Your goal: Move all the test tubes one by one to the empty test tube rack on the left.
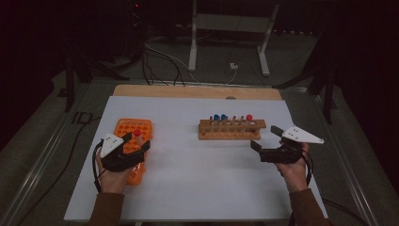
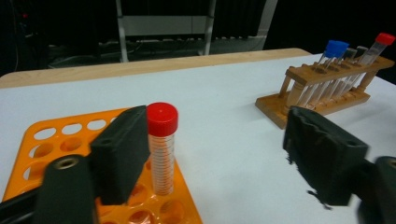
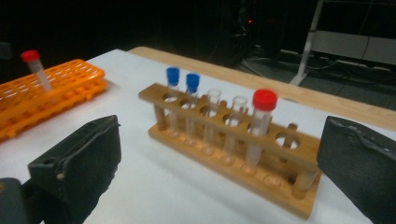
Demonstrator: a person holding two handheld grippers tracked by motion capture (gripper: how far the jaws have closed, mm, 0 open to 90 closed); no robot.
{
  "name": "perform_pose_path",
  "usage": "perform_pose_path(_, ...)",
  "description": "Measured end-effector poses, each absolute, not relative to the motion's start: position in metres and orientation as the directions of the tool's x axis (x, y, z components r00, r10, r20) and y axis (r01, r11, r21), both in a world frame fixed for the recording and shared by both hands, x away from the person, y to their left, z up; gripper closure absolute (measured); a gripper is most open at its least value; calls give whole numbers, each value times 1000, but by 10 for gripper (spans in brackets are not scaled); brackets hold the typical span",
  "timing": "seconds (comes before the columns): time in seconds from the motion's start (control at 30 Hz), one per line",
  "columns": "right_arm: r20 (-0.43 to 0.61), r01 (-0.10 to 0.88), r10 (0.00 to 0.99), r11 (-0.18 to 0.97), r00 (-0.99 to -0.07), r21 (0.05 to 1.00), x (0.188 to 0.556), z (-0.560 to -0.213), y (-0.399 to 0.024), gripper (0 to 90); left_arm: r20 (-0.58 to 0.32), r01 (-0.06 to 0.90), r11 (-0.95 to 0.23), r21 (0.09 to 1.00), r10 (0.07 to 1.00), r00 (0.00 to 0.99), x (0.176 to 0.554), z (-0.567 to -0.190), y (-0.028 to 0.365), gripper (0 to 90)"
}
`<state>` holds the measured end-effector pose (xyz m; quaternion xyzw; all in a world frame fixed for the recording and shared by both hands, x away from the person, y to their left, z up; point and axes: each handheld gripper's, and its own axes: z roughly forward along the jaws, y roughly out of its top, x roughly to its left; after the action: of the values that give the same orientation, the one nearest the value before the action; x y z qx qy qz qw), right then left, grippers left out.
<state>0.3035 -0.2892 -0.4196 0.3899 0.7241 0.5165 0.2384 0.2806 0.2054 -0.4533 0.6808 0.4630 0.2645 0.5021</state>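
A red-capped tube (image 2: 162, 154) stands upright in a hole of the orange rack (image 2: 56, 140) at the table's left (image 1: 126, 128). My left gripper (image 1: 138, 141) is open around it; in the left gripper view (image 2: 217, 135) the tube is right beside the left jaw's pad, far from the other. The wooden rack (image 1: 230, 132) holds two blue-capped tubes (image 3: 173, 95), two uncapped clear tubes (image 3: 212, 116) and one red-capped tube (image 3: 261, 123). To its right, my right gripper (image 1: 264, 136) is open and empty, and its jaws (image 3: 219, 140) frame the rack from a short distance.
The white tabletop (image 1: 188, 174) spreads between the two racks and toward the near edge. A wooden strip (image 1: 197, 91) borders the far side. Beyond it are floor cables (image 1: 160, 61) and a metal stand (image 1: 230, 28) in the dark.
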Motion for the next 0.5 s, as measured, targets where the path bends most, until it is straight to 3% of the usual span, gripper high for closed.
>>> perform_pose_path(0.13,59,325,824,156,-564,933,317,-415,-287,3,-96,361,-72,930,899,427,278,-454,202,147)
perform_pose_path(0.27,58,336,840,151,-539,930,333,-414,-283,49,-98,372,-73,926,901,422,278,-454,200,15)
perform_pose_path(0.5,52,387,866,168,-498,907,362,-423,-278,166,-78,368,-92,925,903,422,277,-456,197,3)
